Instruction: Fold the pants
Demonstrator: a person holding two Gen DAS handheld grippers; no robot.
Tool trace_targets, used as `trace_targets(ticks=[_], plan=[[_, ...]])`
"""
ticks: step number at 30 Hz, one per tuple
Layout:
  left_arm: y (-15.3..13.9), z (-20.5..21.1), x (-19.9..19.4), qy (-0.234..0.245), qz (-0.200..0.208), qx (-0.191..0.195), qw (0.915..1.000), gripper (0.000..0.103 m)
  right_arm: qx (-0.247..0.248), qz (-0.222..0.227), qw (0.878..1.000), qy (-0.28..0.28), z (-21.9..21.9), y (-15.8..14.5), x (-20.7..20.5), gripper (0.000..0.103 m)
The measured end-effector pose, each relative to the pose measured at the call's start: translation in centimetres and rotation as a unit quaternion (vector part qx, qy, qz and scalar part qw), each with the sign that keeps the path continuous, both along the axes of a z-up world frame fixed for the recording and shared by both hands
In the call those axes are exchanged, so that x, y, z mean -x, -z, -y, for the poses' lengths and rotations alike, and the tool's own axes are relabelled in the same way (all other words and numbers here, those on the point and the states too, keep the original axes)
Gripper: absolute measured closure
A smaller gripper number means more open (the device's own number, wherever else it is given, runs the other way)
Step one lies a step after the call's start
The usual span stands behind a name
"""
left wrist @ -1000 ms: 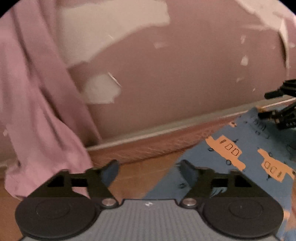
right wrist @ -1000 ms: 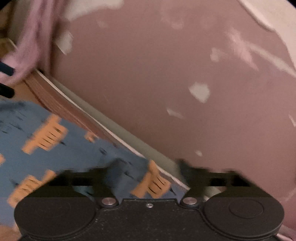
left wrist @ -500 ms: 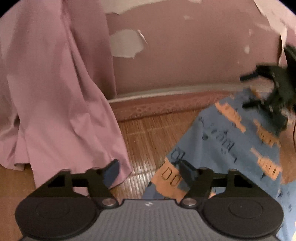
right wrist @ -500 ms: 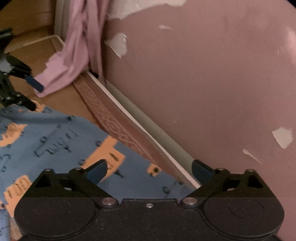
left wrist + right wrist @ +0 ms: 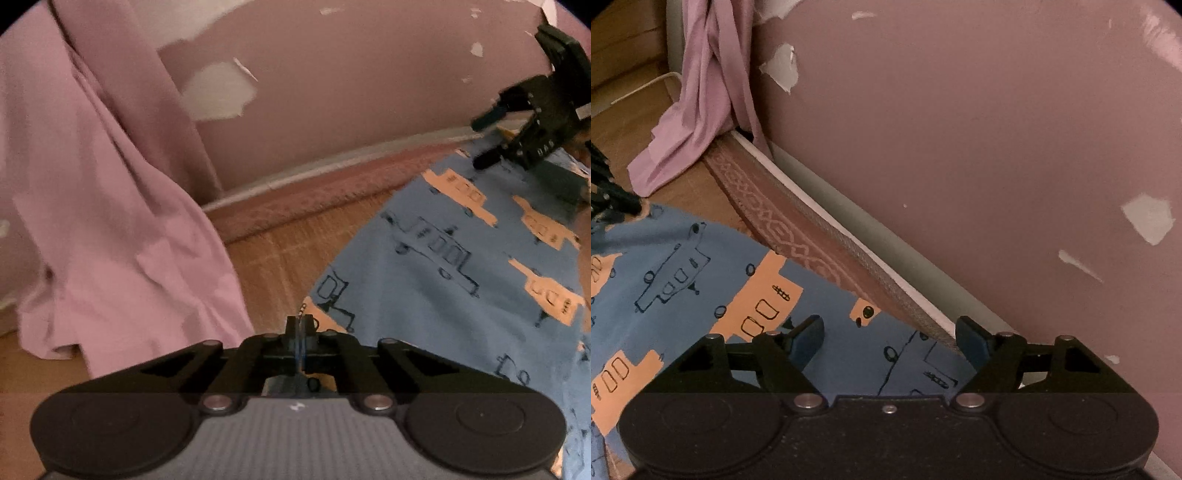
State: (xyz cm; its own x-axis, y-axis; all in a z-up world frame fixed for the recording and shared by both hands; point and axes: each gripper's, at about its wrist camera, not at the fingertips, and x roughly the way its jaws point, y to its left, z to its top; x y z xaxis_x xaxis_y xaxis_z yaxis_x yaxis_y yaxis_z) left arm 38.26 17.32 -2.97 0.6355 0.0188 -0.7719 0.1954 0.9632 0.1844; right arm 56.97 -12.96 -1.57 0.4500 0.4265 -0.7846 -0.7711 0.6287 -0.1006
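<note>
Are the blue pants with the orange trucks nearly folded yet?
Not nearly. The blue pants with orange trucks lie spread out on the wooden floor; no finished fold shows. In hand: the left gripper is shut on their edge. The right gripper hangs open above them. All the folding is left.

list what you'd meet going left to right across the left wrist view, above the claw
pink curtain → bare wooden floor → blue pants with orange vehicle print → right claw, open, at the far right

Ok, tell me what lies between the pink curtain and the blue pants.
A bare strip of wooden floor separates the pink curtain from the blue pants; the left wrist view shows it best.
</note>
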Motion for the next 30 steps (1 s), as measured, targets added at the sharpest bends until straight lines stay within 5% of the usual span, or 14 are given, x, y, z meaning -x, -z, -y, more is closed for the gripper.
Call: trace_targets(ticks=[6, 12, 19, 23, 25, 30], plan=[[-1.4, 1.6, 2.6, -0.016, 0.088, -0.060, 0.9941, 0.103, -0.008, -0.020, 1.000, -0.005, 0.3, 0.3, -0.3, 0.035], [-2.6, 4.0, 6.3, 0.013, 0.190, -0.125, 0.9736, 0.102, 0.014, 0.018, 0.998, -0.060, -0.4, -0.4, 1.1, 0.032], [-2.6, 6.3, 10.7, 0.082, 0.275, -0.203, 0.9361, 0.102, 0.064, 0.044, 0.984, -0.160, -2.6, -0.8, 2.4, 0.031], [-1.6, 8.0, 13.3, 0.143, 0.314, -0.254, 0.9038, 0.102, 0.093, 0.065, 0.974, -0.196, -3.9, -0.7, 2.7, 0.029], [-1.6, 8.5, 13.9, 0.157, 0.313, -0.254, 0.9016, 0.102, 0.094, 0.068, 0.972, -0.205, -4.0, -0.8, 2.9, 0.035], [-1.4, 9.0, 14.9, 0.176, 0.317, -0.271, 0.8918, 0.102, 0.108, 0.090, 0.963, -0.228, -4.0, -0.3, 4.4, 0.092]])
